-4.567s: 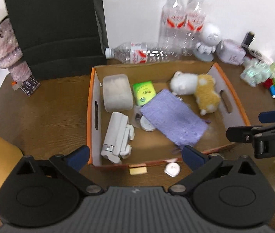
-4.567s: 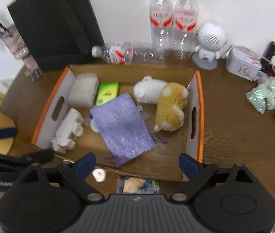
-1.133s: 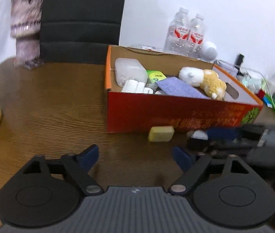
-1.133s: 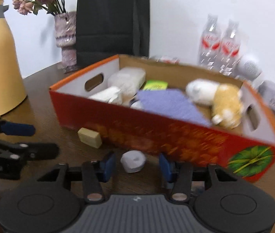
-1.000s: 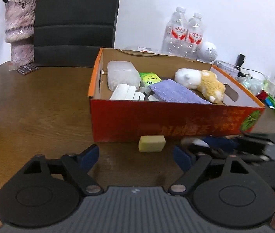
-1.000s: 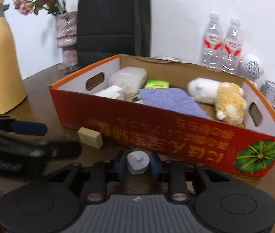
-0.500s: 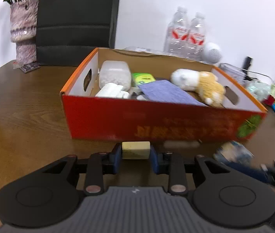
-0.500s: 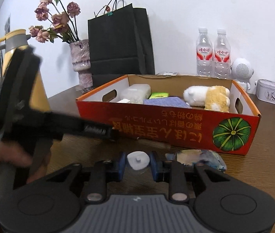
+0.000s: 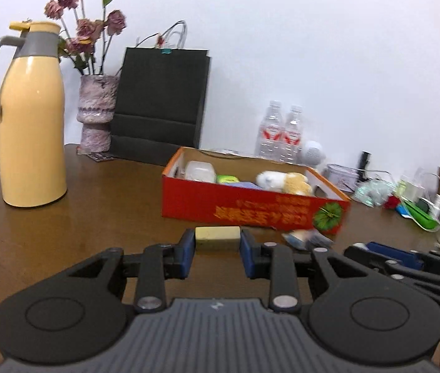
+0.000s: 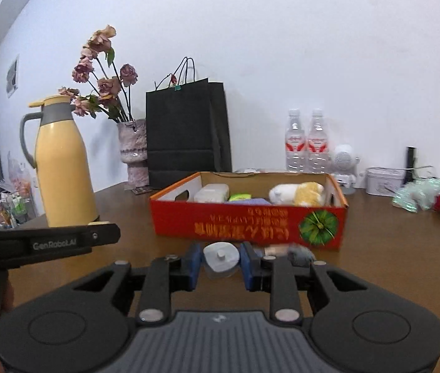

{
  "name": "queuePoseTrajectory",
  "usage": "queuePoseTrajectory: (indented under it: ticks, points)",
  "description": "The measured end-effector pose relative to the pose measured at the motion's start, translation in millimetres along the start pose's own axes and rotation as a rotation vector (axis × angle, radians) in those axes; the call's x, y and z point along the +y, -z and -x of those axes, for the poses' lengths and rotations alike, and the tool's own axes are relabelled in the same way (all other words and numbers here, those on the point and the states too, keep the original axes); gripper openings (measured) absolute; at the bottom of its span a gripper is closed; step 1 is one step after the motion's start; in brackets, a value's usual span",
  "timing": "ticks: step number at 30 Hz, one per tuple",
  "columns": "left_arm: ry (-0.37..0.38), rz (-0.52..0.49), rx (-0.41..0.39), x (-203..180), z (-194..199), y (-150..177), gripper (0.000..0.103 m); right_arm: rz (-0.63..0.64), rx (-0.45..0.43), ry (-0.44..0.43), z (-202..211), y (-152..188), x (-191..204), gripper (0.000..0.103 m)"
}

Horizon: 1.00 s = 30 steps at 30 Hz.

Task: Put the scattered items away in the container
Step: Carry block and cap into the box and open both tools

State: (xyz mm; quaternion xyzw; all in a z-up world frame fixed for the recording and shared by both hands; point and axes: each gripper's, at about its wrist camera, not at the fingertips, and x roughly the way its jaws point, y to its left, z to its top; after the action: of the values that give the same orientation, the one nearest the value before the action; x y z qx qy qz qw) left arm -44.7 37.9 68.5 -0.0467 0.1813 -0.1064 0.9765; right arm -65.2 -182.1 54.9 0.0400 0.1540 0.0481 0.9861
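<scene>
My left gripper (image 9: 218,246) clamps 1 pale-yellow rectangular block (image 9: 217,238); my right gripper (image 10: 220,262) clamps 1 small white round cap (image 10: 220,259); 1 red cardboard box (image 10: 247,222) beyond.

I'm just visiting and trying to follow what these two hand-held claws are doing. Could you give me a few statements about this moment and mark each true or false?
1. The left gripper is clamped on a pale yellow block. True.
2. The right gripper is wide open and holds nothing. False: it is shut on a small white cap.
3. A plush toy lies inside the red cardboard box. True.
4. The yellow thermos jug is lying on its side. False: it stands upright on the wooden table.
5. A small wrapped packet lies on the table in front of the box. True.
</scene>
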Motion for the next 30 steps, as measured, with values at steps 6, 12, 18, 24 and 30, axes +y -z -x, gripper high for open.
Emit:
queuePoseTrajectory:
  ticks: [6, 12, 18, 24, 30]
  points:
    - [0.067, -0.003, -0.102, -0.9, 13.8, -30.4, 0.031, -0.004, -0.058, -0.012, 31.1, -5.7, 0.6, 0.026]
    - [0.291, 0.066, -0.032, 7.5, -48.3, -158.5, 0.031, 0.009, -0.138, -0.002, 6.9, -103.4, -24.7, 0.026]
    - [0.294, 0.111, 0.511, 4.3, -220.8, -236.5, 0.031, -0.097, 0.286, -0.075, -134.5, -239.0, -67.5, 0.026]
    - [0.119, 0.005, 0.819, 1.0, -334.0, -199.0, 0.031, -0.219, 0.675, -0.005, -279.6, -238.6, -117.6, 0.026]
    - [0.126, -0.039, 0.92, -8.3, -360.5, -165.0, 0.031, -0.227, 0.833, 0.042, -340.2, -180.8, -125.8, 0.026]
